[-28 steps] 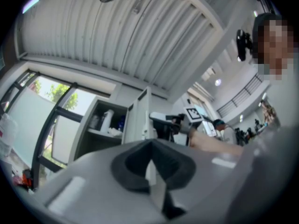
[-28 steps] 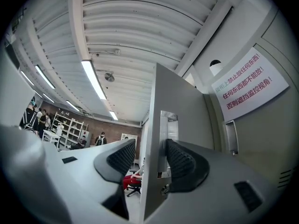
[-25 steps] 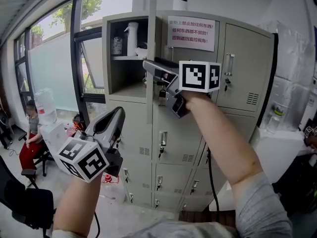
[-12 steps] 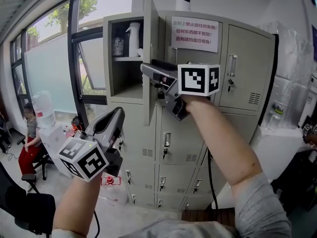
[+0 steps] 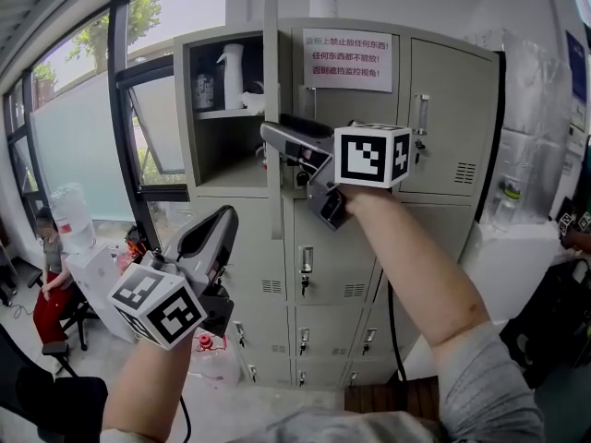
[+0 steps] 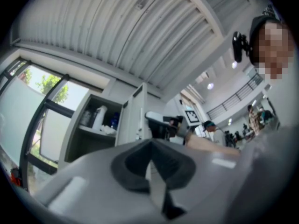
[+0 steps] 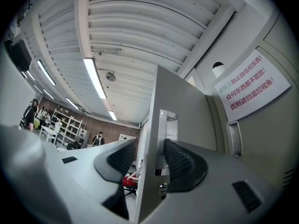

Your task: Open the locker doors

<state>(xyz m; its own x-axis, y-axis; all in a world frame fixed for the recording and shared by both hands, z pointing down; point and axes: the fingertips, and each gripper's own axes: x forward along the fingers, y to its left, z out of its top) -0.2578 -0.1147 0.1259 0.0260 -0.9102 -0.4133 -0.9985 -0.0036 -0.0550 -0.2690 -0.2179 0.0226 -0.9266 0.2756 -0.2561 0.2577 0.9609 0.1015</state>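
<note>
Bright room with tall windows (image 5: pixel 88 127) along the left side, and a grey locker bank (image 5: pixel 434 155) straight ahead against the white wall. A notice in red characters (image 5: pixel 346 60) is stuck on its upper front. A white rounded device (image 5: pixel 322 1) sits on top. The top-left door (image 5: pixel 271 90) stands open and is seen edge-on, swung out from the compartment (image 5: pixel 226 146). Inside, a shelf carries a white spray bottle (image 5: pixel 233 70) and a darker container (image 5: pixel 203 89). All the other doors in view are closed.

The right gripper (image 5: pixel 275 139) is raised at the free edge of the open door. Its jaws are spread wide and straddle that edge. In the right gripper view, one pad (image 7: pixel 180 160) lies against the outer face beside the metal handle plate (image 7: pixel 167 125). The other pad (image 7: pixel 122 155) sits on the inner side with a thin gap showing, so the jaws are not clamped.

The left gripper (image 5: pixel 224 218) is held lower and to the left, well apart from the lockers and tilted upward. Its jaws are pressed together with nothing between them, and the open door shows beyond the tips in the left gripper view.

A seated person (image 5: pixel 51 280) and a water jug (image 5: pixel 72 215) are at the far left, near the floor.
</note>
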